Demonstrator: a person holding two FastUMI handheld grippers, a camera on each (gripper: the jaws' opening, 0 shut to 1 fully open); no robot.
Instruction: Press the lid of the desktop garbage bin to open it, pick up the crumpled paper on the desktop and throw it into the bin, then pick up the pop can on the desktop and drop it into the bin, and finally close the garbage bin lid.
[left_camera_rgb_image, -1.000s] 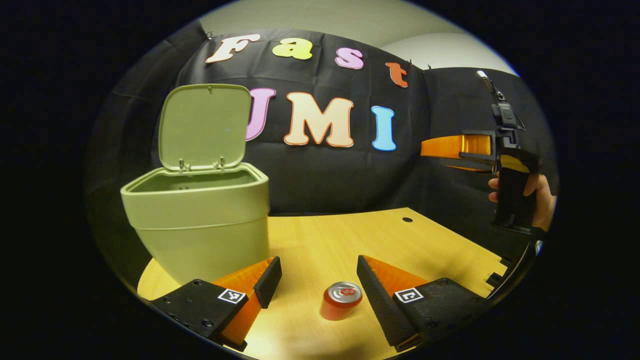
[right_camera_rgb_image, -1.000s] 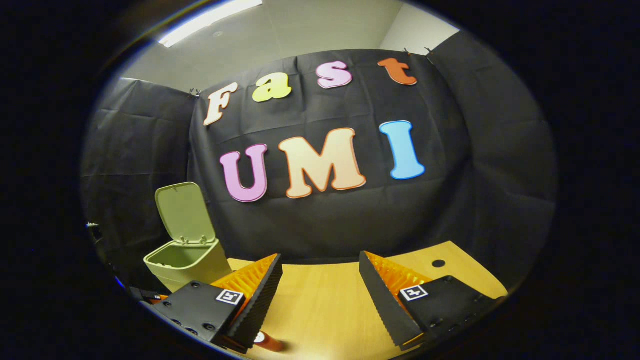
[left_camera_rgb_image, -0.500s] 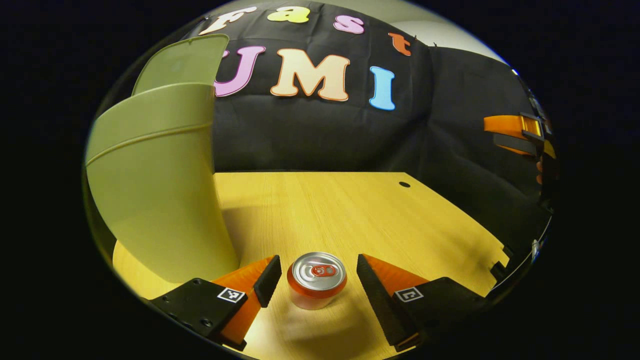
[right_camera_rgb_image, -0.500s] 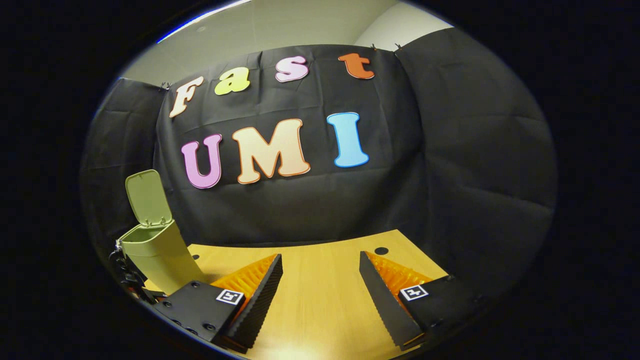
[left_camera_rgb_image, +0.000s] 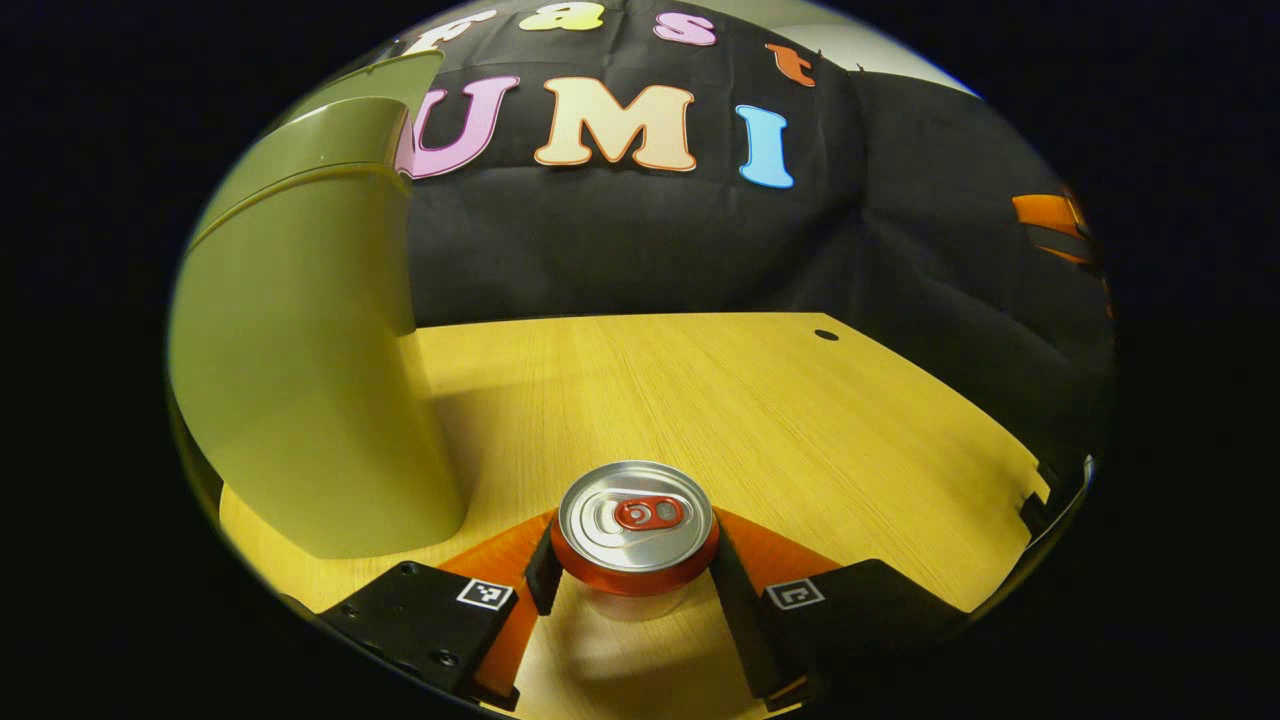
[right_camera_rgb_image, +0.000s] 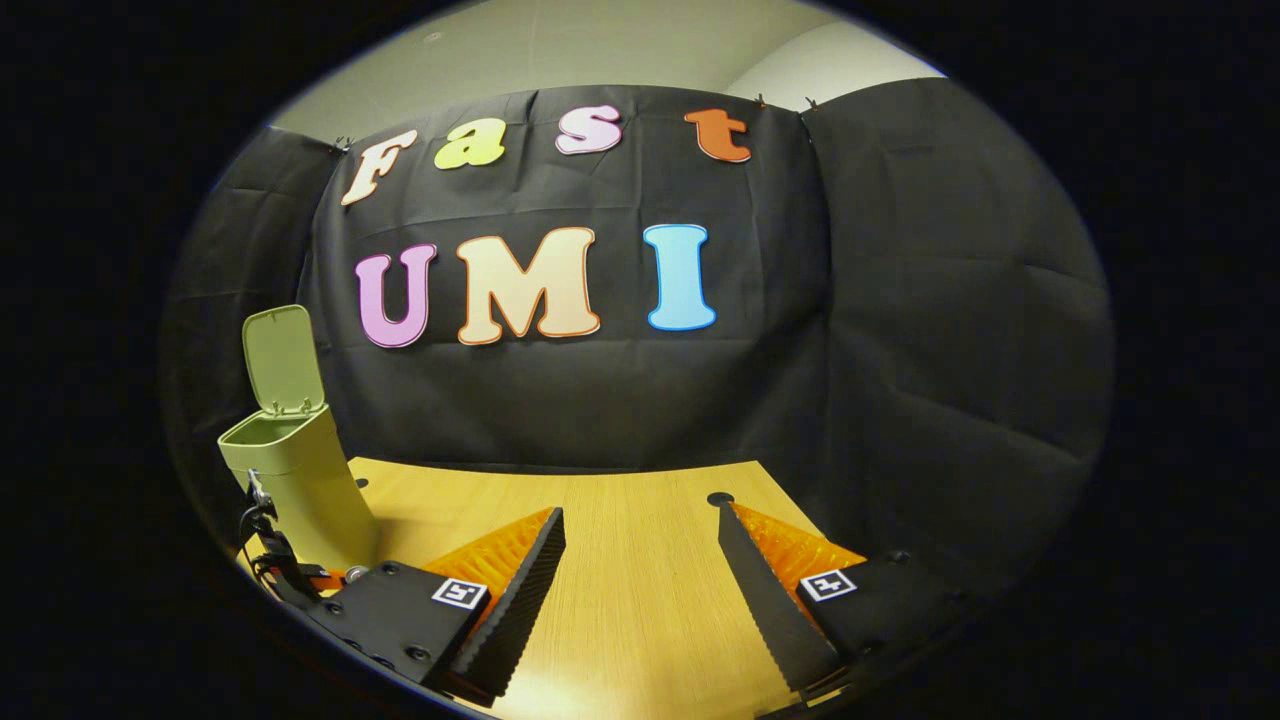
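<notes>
A red pop can (left_camera_rgb_image: 634, 525) with a silver top stands upright on the wooden table (left_camera_rgb_image: 800, 420), just right of the green bin (left_camera_rgb_image: 300, 350). My left gripper (left_camera_rgb_image: 634, 575) is low at the table, and both fingers press on the can's sides. The bin's lid (left_camera_rgb_image: 370, 80) stands open and upright. In the right gripper view the bin (right_camera_rgb_image: 295, 470) is at the far left with its lid (right_camera_rgb_image: 280, 358) raised. My right gripper (right_camera_rgb_image: 640, 530) hovers open above the table (right_camera_rgb_image: 640, 620) with nothing between its fingers. It also shows far off at the right, (left_camera_rgb_image: 1050, 215).
A small round hole (left_camera_rgb_image: 826, 334) lies in the table near its far right corner. The black cloth wall closes the back and right sides. The table's right edge has notches (left_camera_rgb_image: 1030, 500). Part of the left gripper with cables (right_camera_rgb_image: 270, 560) sits beside the bin's base.
My left gripper has dropped and moved forward around the can, and its fingers have closed onto it. The right gripper has drifted right and away from the bin.
</notes>
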